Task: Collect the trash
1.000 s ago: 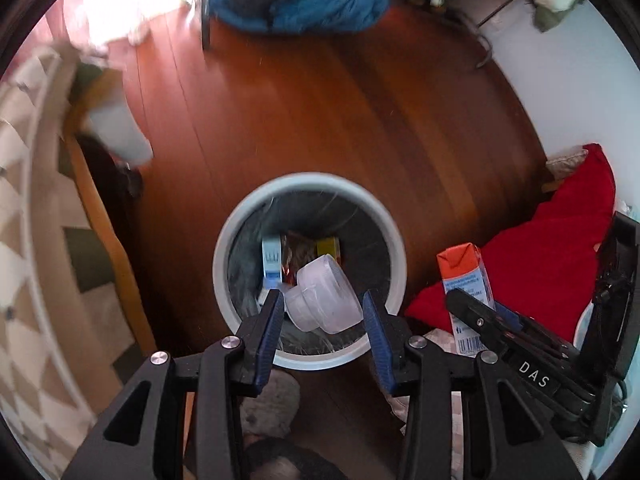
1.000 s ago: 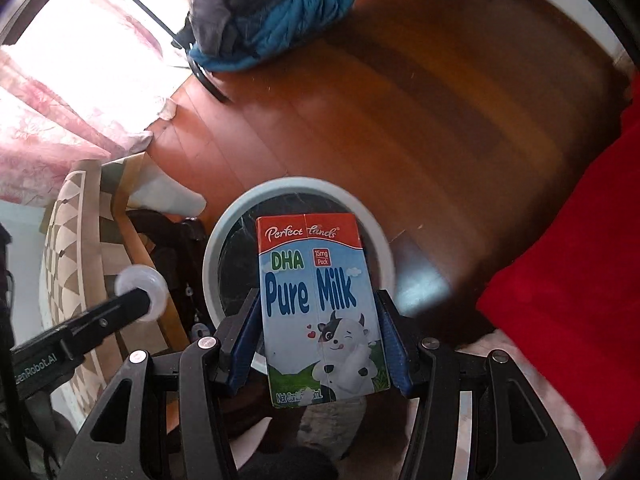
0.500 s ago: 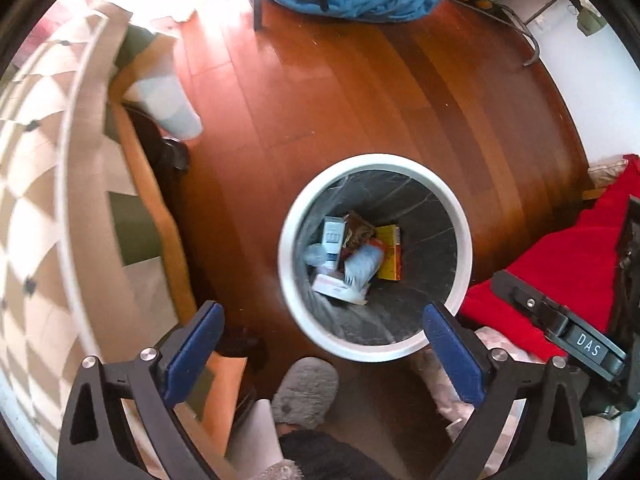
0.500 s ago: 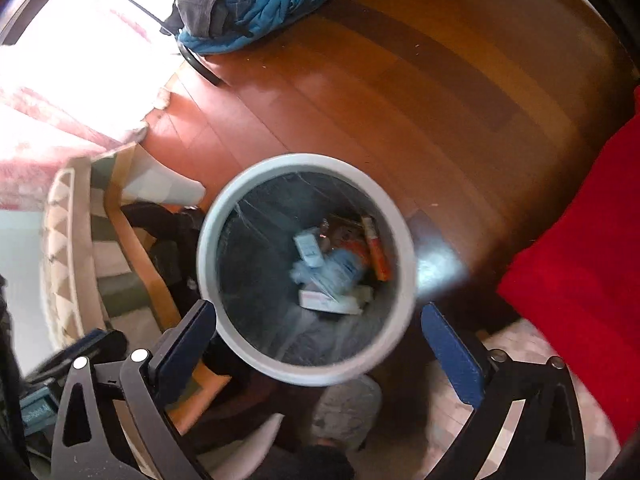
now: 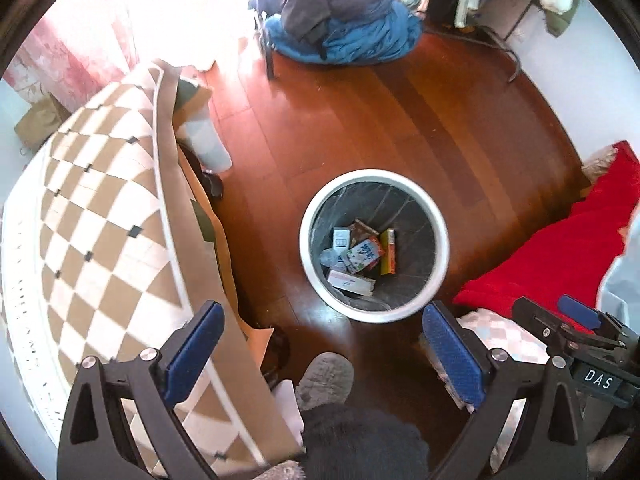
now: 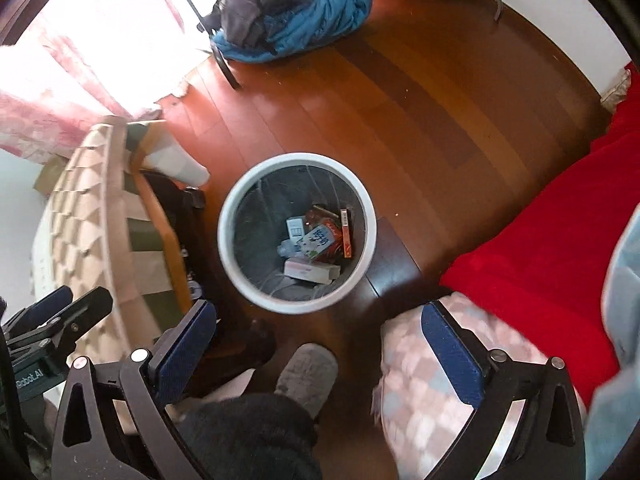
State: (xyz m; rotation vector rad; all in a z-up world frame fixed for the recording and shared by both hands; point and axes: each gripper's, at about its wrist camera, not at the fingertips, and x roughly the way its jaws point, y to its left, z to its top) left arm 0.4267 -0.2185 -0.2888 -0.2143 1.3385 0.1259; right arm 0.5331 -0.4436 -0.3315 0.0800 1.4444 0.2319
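A round white trash bin with a dark bag inside (image 5: pixel 306 216) (image 6: pixel 224 216) is standing upright on the brown wood floor. Trash is lying at its bottom. A white and green milk carton with blue writing (image 5: pixel 362 255) (image 6: pixel 316 242) is lying on its side on top of the pile. A long orange and yellow box (image 5: pixel 388 251) (image 6: pixel 346 232) is leaning by the right wall. A flat white box (image 5: pixel 351 281) (image 6: pixel 311 271) is lying near the front wall. A clear plastic cup (image 5: pixel 329 257) is lying just beside the carton, to its left.

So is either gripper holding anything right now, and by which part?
Nothing is held. The left gripper and right gripper are both wide open above the bin, with the milk carton lying inside.
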